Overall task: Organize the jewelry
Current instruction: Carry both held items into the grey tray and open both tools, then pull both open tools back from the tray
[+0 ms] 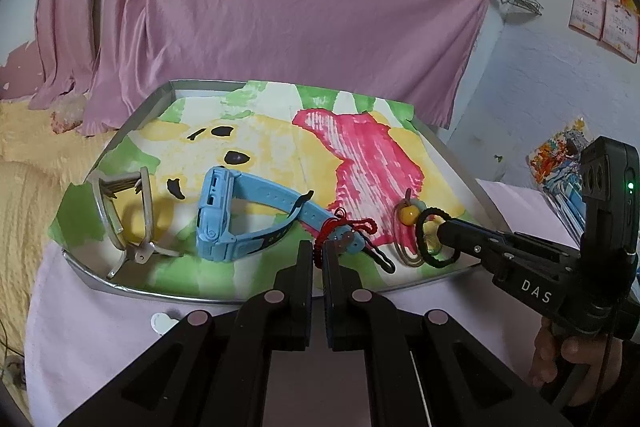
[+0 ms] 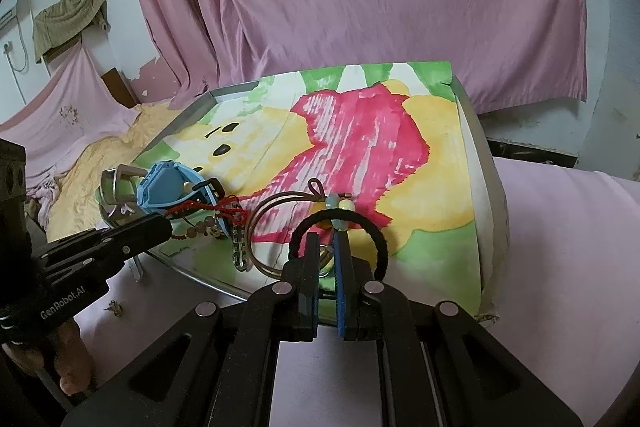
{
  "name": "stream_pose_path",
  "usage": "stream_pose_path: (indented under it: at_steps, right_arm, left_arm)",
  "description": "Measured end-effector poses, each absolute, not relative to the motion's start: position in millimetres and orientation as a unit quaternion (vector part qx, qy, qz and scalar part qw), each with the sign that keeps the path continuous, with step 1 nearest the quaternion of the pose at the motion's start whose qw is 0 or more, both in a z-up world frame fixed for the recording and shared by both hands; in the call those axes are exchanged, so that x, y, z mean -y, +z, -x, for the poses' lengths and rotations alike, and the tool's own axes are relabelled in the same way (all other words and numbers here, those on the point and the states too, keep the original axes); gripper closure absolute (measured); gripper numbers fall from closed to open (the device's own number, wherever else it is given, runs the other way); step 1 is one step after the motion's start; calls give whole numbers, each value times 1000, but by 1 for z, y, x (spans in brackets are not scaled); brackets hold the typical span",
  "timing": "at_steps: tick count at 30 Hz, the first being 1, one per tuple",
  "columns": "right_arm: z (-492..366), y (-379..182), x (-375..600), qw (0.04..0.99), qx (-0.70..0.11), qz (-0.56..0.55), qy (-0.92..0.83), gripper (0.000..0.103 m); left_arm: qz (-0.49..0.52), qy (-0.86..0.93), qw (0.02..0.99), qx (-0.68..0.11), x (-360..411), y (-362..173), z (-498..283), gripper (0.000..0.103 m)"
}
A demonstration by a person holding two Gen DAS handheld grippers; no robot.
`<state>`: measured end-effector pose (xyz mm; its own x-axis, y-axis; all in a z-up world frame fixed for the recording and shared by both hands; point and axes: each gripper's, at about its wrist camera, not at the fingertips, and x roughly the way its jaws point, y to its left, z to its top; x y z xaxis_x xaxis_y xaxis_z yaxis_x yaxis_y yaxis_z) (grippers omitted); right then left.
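A metal tray [image 1: 136, 113] lined with a painted sheet holds the jewelry. My left gripper [image 1: 319, 251] is at the tray's near edge, shut on a red cord bracelet [image 1: 352, 227] that lies over the strap of a blue watch [image 1: 224, 215]. In the right wrist view the same gripper [image 2: 167, 223] pinches the red cord bracelet [image 2: 208, 207], which carries small beads. My right gripper [image 2: 327, 251] is nearly shut on a black hair tie [image 2: 340, 215] that arcs over its fingertips. Just behind it lies a thin wire bangle [image 2: 276, 198] with beads.
A silver bangle [image 1: 120, 215] stands at the tray's left end, next to the watch. A small linked clasp [image 2: 239, 247] lies at the front rim. The tray rests on pink cloth [image 1: 100, 327], with pink curtains [image 1: 280, 7] behind. A hand [image 1: 560, 355] holds the right gripper.
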<state>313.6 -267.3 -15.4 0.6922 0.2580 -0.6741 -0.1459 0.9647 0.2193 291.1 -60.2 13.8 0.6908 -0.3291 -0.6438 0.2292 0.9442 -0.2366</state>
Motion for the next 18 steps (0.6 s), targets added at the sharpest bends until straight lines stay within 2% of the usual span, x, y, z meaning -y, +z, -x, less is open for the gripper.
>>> stream_pose_path:
  at_steps: [3,5,7,8,10,12,13,15,16,17,18]
  right_arm:
    - [-313,-15,268,917,-376,-77,109,96]
    - [-311,-14,269,917,-374,-81,109,96]
    - [-309,-13,271,919,-370,-85,106,96]
    - [-308,-13,272,920,-368,-87,106,95]
    - [-305,-11,274,922,-362,-93,102,84]
    - [-300,-9,276,925,-353,-99,98,58]
    - [-297,-7,277,927,-346,-102,98,55]
    - [-291,-3,278,932,-333,-105,97,54]
    - [-288,-1,278,934,-328,-106,95,54]
    - [-286,0,279,935,-324,-108,93,50]
    - [-282,3,279,939,-313,-111,89,43]
  left_arm:
    - [72,-151,917,-362,59,14,-291,92]
    - [78,-152,917,-359,58,15,-291,80]
    - [85,-153,918,-355,56,16,-289,72]
    - [87,-152,919,-353,55,17,-289,72]
    - [88,-149,921,-349,54,19,-288,72]
    - [87,-146,923,-345,53,21,-287,71]
    - [85,-142,926,-340,53,24,-284,68]
    - [89,-138,930,-329,49,29,-279,50]
    - [98,-135,933,-320,46,31,-276,36]
    - [108,-132,935,-311,42,34,-274,31]
    - [115,-129,937,-304,38,36,-270,30]
